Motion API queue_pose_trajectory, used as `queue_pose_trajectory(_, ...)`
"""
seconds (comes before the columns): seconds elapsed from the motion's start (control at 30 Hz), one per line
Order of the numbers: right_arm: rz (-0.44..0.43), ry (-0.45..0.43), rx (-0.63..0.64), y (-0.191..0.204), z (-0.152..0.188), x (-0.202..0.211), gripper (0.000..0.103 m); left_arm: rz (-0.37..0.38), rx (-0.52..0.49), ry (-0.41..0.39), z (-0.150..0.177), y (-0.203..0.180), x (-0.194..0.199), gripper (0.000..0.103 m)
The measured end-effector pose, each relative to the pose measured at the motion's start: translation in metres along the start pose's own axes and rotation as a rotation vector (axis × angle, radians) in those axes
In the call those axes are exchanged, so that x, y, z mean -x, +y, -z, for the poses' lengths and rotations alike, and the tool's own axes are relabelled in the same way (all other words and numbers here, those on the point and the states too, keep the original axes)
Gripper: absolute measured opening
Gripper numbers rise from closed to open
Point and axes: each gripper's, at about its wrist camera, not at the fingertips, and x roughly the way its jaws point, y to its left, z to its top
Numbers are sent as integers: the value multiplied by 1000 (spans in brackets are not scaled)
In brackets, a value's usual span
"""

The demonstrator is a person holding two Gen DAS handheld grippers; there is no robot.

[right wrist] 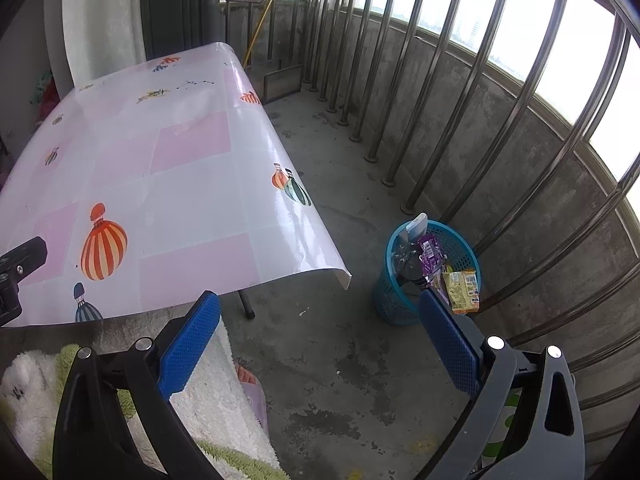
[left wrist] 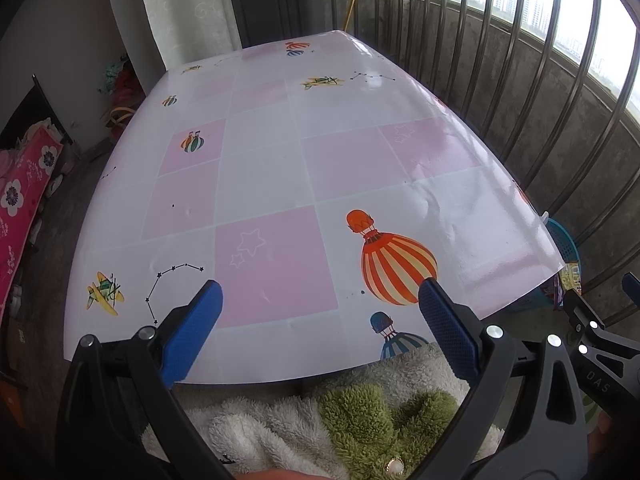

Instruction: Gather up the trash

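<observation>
A blue mesh waste basket [right wrist: 394,304] stands on the concrete floor to the right of the table. It holds a purple wrapper [right wrist: 431,255], a yellow snack packet [right wrist: 463,286], a dark bottle and a pale carton. My right gripper [right wrist: 318,304] is open above the floor, its right finger just in front of the basket. My left gripper [left wrist: 318,292] is open over the near edge of the table [left wrist: 260,160], nothing between its fingers. The basket's rim [left wrist: 564,242] peeks past the table's right corner in the left wrist view.
The table carries a glossy pink and white cloth with balloon prints. Steel railing bars [right wrist: 452,92] and a low concrete wall run along the right. A person's fluffy white and green garment [left wrist: 320,420] sits below both grippers. A table leg [right wrist: 246,304] stands near the right gripper.
</observation>
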Motion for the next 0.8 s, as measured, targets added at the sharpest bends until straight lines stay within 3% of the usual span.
queue_pose_trajectory(0.8,-6,-3,2,3,-2,5,97,1,4,4,1,3,-1,94)
